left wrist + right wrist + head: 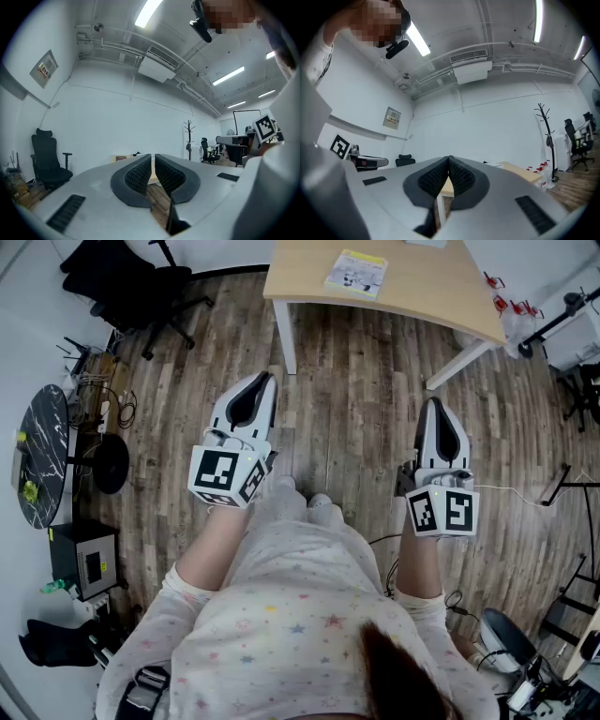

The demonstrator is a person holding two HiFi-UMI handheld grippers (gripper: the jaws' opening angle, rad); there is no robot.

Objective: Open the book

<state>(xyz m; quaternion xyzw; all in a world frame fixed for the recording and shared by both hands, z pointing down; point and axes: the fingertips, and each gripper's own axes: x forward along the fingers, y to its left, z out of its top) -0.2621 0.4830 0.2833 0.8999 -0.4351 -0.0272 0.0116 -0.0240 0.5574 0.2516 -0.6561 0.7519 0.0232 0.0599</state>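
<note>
A thin book (356,273) with a yellow-and-white cover lies closed on the light wooden table (422,282) at the top of the head view, well ahead of both grippers. I hold my left gripper (265,382) and right gripper (437,409) at waist height over the wooden floor, pointing toward the table and short of it. Both are shut with nothing between the jaws. In the left gripper view, my left gripper (153,157) points at a white wall with the table (121,158) low behind it. In the right gripper view, the table (520,169) shows beyond my right gripper (449,160).
A black office chair (141,282) stands at the far left. A round dark marble table (42,456) and a black box (86,561) sit along the left wall. Stands and cables (572,493) crowd the right side. A coat stand (546,136) stands by the far wall.
</note>
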